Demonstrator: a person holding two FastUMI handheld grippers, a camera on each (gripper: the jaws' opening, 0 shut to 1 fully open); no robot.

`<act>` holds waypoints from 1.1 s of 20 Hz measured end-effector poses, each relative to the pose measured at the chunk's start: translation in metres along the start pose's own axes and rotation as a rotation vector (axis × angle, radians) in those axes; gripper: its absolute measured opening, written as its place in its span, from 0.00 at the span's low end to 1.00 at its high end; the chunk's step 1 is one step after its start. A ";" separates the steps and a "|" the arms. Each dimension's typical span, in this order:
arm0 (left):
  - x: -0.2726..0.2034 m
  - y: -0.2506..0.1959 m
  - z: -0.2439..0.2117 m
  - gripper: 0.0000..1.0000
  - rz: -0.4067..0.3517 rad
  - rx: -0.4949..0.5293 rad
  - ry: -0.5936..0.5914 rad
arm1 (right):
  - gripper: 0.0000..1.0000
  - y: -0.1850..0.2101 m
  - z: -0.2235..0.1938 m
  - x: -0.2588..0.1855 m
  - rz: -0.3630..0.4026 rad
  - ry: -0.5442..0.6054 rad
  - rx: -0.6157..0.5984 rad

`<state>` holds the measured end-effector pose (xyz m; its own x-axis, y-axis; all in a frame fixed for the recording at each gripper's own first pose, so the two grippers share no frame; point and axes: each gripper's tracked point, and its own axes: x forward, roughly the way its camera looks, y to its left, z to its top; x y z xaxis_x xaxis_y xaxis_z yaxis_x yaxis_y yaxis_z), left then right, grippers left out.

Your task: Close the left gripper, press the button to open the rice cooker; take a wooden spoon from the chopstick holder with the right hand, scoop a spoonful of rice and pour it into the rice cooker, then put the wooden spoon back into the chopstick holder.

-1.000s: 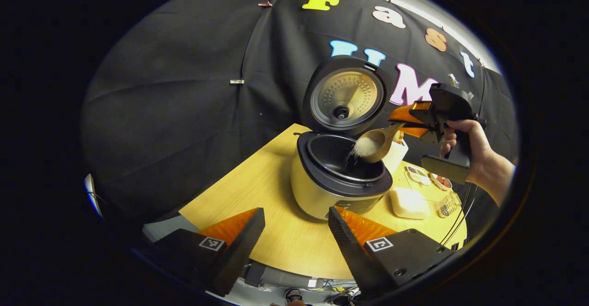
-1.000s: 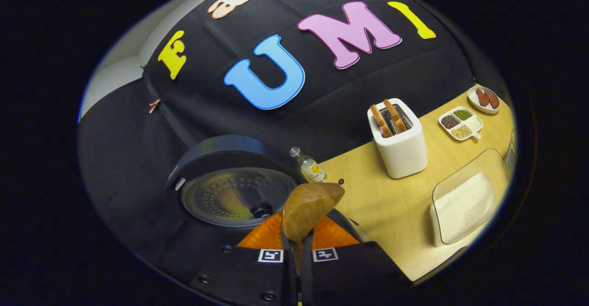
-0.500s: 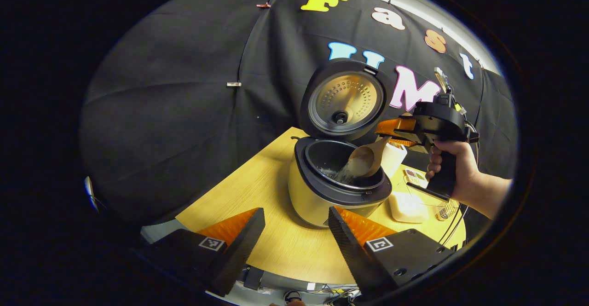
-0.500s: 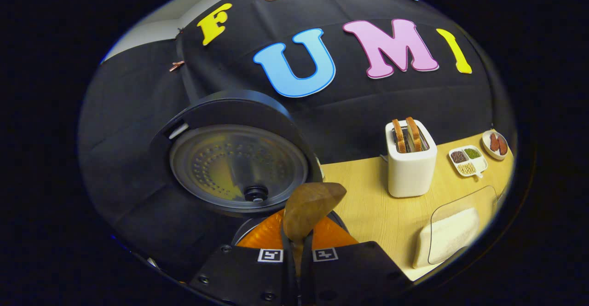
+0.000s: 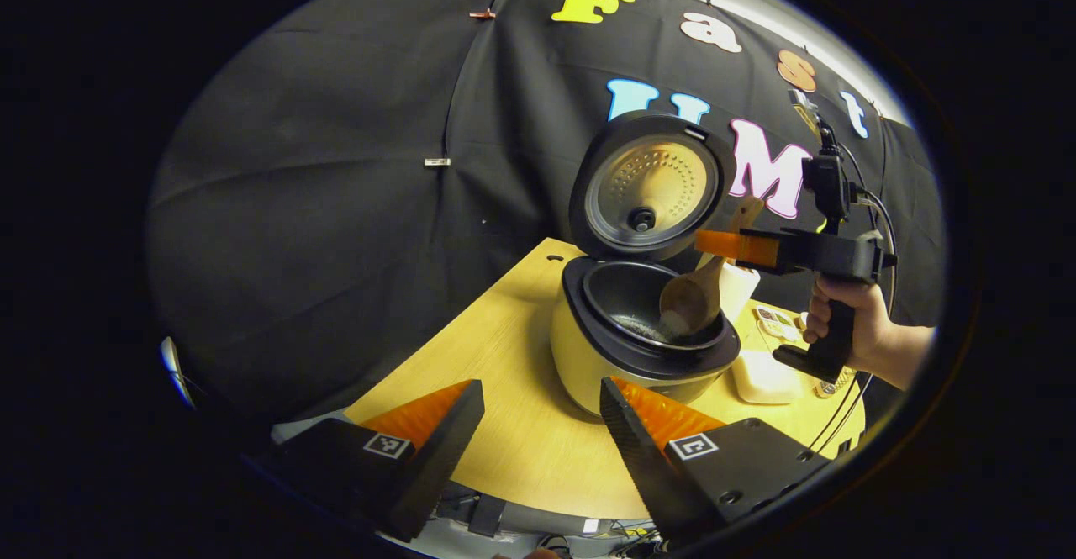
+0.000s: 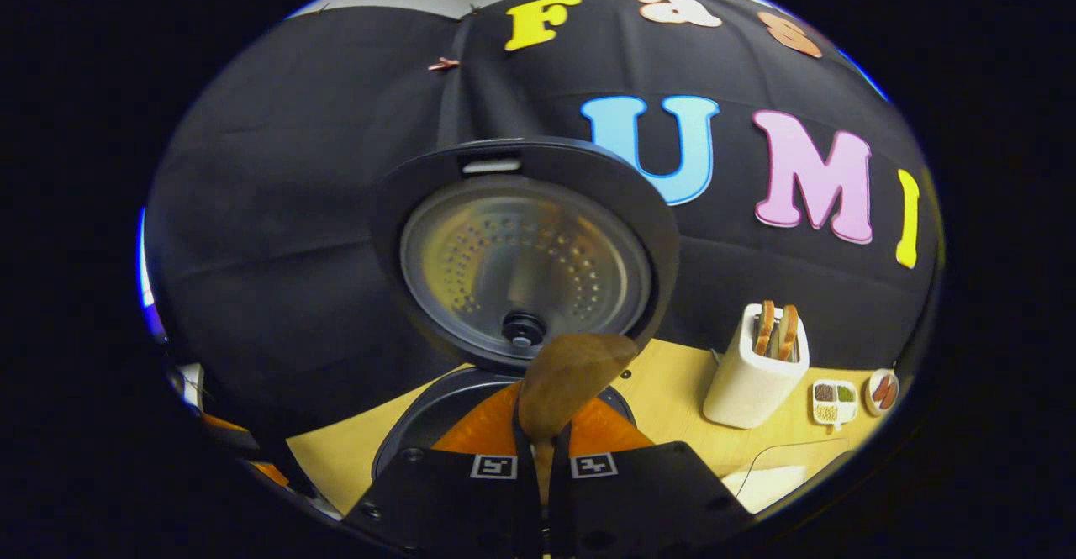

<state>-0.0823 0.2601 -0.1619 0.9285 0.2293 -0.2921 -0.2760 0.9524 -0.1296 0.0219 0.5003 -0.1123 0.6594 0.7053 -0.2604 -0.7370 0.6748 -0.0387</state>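
The table is wood and yellow. The rice cooker stands on it with its lid up. There is some rice down in the pot. The left gripper is low in front of the cooker, its fingers wide apart and holding nothing. The right gripper is held by a hand beside the cooker. Its fingers squeeze the handle of the wooden spoon. The spoon's bowl hangs down inside the pot. In the right gripper view, a white toaster with bread stands on the table, with a small snack tray next to it.
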 end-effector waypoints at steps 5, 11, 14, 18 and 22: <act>-0.006 -0.002 -0.008 0.96 -0.003 -0.026 0.005 | 0.08 0.021 -0.008 -0.004 0.043 0.004 -0.107; -0.012 -0.011 -0.008 0.96 -0.023 -0.017 -0.004 | 0.08 0.003 0.002 -0.011 -0.016 0.012 0.122; -0.015 -0.017 -0.006 0.97 -0.037 -0.026 -0.011 | 0.08 -0.022 0.020 -0.024 -0.069 -0.020 0.215; -0.015 -0.035 0.002 0.96 -0.073 -0.004 -0.033 | 0.08 -0.058 0.035 -0.052 -0.130 -0.059 0.366; -0.018 -0.062 0.008 0.96 -0.115 0.030 -0.045 | 0.13 -0.108 0.047 -0.088 -0.205 -0.107 0.540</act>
<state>-0.0798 0.1988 -0.1408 0.9640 0.1260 -0.2342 -0.1597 0.9784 -0.1309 0.0511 0.3756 -0.0401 0.8127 0.5476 -0.1992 -0.4314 0.7952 0.4262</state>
